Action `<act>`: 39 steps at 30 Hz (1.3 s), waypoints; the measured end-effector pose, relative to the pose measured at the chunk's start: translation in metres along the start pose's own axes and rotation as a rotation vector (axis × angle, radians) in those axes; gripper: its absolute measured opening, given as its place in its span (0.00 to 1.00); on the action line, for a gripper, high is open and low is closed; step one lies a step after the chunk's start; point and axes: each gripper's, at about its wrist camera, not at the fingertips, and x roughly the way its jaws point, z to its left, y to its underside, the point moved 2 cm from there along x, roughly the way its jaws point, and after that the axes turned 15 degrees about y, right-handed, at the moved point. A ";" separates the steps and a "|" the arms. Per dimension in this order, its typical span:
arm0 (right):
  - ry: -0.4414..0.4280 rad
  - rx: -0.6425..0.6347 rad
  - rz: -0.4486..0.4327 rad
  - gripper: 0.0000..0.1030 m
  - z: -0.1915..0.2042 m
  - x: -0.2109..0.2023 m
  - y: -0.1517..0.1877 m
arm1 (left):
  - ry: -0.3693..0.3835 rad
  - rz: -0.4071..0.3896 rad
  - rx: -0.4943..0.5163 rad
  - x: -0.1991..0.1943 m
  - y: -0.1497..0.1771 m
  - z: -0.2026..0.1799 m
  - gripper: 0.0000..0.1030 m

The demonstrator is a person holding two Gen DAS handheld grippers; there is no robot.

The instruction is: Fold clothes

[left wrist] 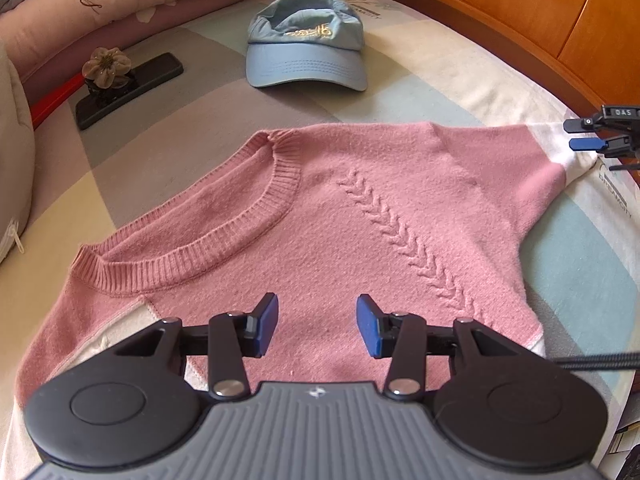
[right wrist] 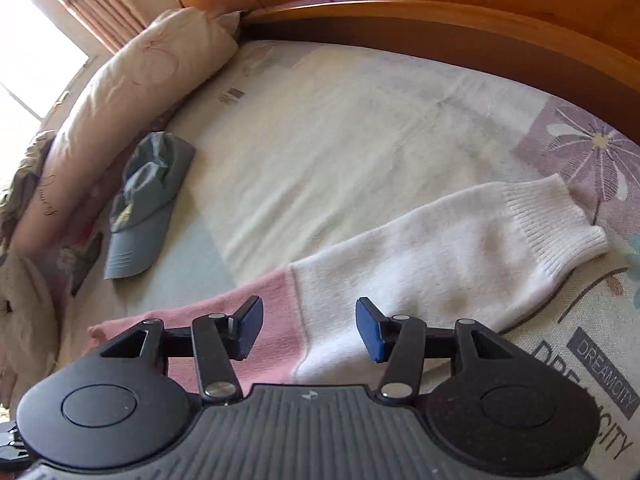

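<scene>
Sweater (left wrist: 328, 216): pink and white, flat on patterned bed sheet (right wrist: 320, 128) | left claw (left wrist: 317, 326): released above sweater body | right claw (right wrist: 310, 328): released above white sleeve (right wrist: 460, 248) | blue cap (left wrist: 306, 40), phone (left wrist: 128, 88) beyond collar | wooden bed frame (right wrist: 460, 28), pillows (right wrist: 140, 80) behind

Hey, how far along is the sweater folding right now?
Done: the sweater lies spread flat, front up, on the bed. In hand: nothing; the left hand-held gripper and the right hand-held gripper are both open, the right over the outstretched sleeve. Left: every fold.
</scene>
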 end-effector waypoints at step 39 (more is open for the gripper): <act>0.418 -0.403 -0.029 0.89 0.054 0.006 0.074 | -0.010 0.022 0.020 -0.006 0.009 -0.006 0.44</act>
